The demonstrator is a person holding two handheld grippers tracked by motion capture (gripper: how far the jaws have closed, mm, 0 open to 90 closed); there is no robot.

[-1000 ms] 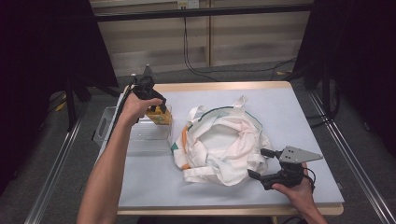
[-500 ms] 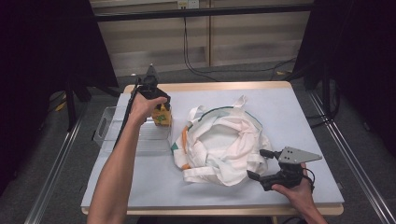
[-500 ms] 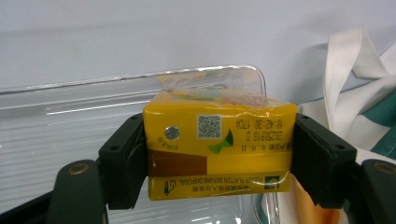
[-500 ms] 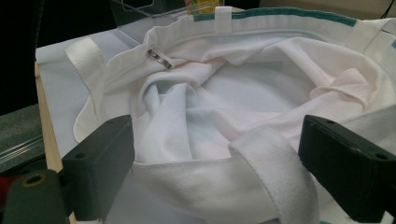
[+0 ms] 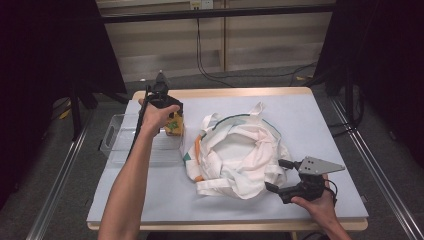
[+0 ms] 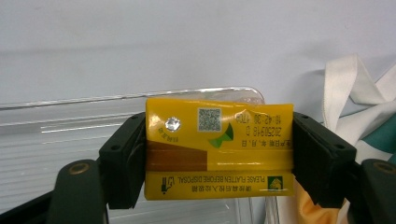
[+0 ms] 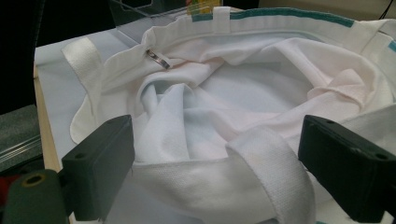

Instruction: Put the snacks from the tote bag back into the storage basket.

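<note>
Since a second ago the left arm has lifted and swung its load a little toward the bag, from over the clear bin to the bin's right edge; right hand and bag look unchanged. Table (image 5: 300,107) carries a white canvas tote bag (image 5: 239,155) at centre, mouth spread wide open, with teal trim on the rim. Clear plastic bin (image 5: 117,142) sits just left of the bag at the table's left side; contents can't be made out. Left gripper (image 5: 172,122) holds a yellow drink carton (image 6: 219,149) between bin and bag, off the table; in the left gripper view the fingers (image 6: 123,165) press both short ends of the carton, closed firmly on it. Right gripper (image 5: 282,182) sits at the bag's near-right rim; in the right gripper view its fingers (image 7: 100,161) are spread wide, a strap of the bag lying between them but not pinched. Judgement: carton picked out of the bin, transfer about halfway; left to do is carrying it over the bag mouth and dropping it in, right gripper probably meant to steady the rim.
</note>
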